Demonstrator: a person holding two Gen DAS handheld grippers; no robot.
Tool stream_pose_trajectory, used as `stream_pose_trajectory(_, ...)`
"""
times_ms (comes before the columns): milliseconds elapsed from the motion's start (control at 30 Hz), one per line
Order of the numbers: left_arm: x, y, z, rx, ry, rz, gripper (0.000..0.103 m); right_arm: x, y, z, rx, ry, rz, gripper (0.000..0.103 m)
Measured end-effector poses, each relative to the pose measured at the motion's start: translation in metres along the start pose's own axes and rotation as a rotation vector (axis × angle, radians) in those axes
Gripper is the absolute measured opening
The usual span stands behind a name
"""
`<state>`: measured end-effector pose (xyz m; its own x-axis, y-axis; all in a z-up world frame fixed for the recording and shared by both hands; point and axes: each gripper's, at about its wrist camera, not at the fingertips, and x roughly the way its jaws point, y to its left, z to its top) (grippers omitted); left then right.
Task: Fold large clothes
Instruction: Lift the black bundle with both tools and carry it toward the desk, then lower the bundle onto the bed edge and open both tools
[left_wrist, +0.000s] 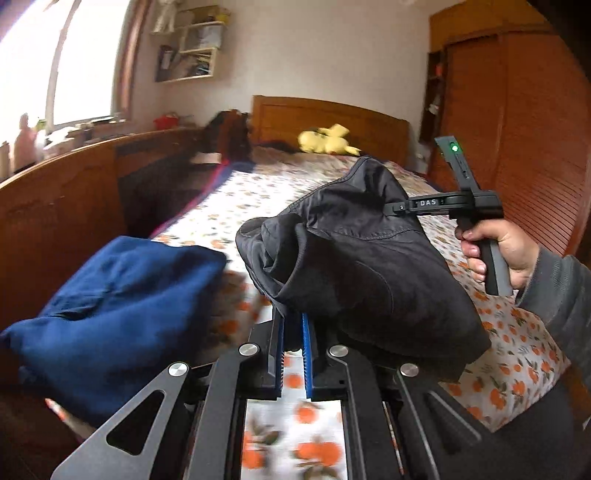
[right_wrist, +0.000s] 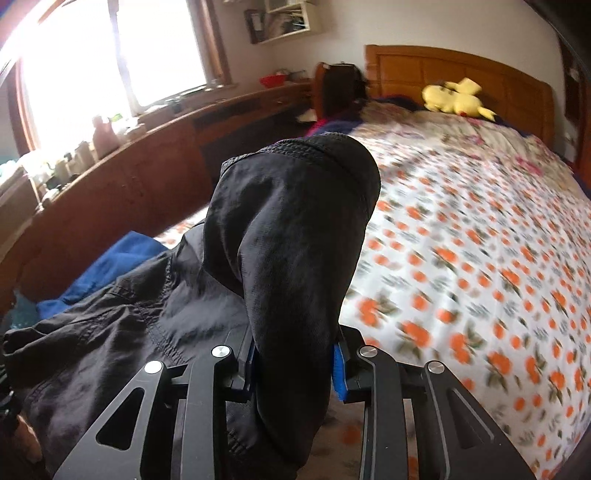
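Note:
A black garment (left_wrist: 369, 266) hangs bunched in the air above the bed, held between both grippers. My left gripper (left_wrist: 293, 321) is shut, its blue pads pinching the garment's lower edge at the tips. In the same view a hand holds the right gripper (left_wrist: 393, 206), clamped on the garment's upper right edge. In the right wrist view a thick fold of the black garment (right_wrist: 288, 221) rises between the pads of the right gripper (right_wrist: 295, 354), which press on it from both sides. The rest of the cloth drapes down to the left.
A folded blue garment (left_wrist: 110, 302) lies at the bed's left edge. The bed (right_wrist: 480, 221) has an orange-flowered sheet, with a yellow plush toy (right_wrist: 454, 98) by the wooden headboard. A low wooden cabinet (left_wrist: 55, 206) runs along the left and a wardrobe (left_wrist: 517, 110) stands on the right.

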<state>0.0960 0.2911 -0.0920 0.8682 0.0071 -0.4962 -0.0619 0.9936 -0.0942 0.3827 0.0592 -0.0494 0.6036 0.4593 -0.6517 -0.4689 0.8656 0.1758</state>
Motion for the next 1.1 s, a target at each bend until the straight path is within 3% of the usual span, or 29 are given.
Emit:
stream_pose_trajectory(267,-0.036,0.076,0.016,-0.038,-0.036,0.135,0.008,0.036,0.096,0.045,-0.067,-0.011,0.082,0.028)
stream_pose_trajectory(633,-0.075,0.193,0.034,-0.107,-0.046,0.326,0.008,0.078,0.207,0.077,-0.119,-0.001,0.214,0.026)
stream_pose_trajectory(800,-0.076,0.234,0.015,-0.166,-0.007,0.381,0.008,0.112,0.223,0.067,-0.114,0.054,0.231,0.026)
stream_pose_trajectory(967,-0.068,0.263,-0.012,-0.218,0.047,0.422,0.009,0.15,0.225,0.039,-0.146,0.127,0.158,0.031)
stream_pose_trajectory(1100,-0.068,0.271,-0.02,-0.232,0.054,0.421,0.01,0.149,0.221,0.03,-0.194,0.135,0.134,0.048)
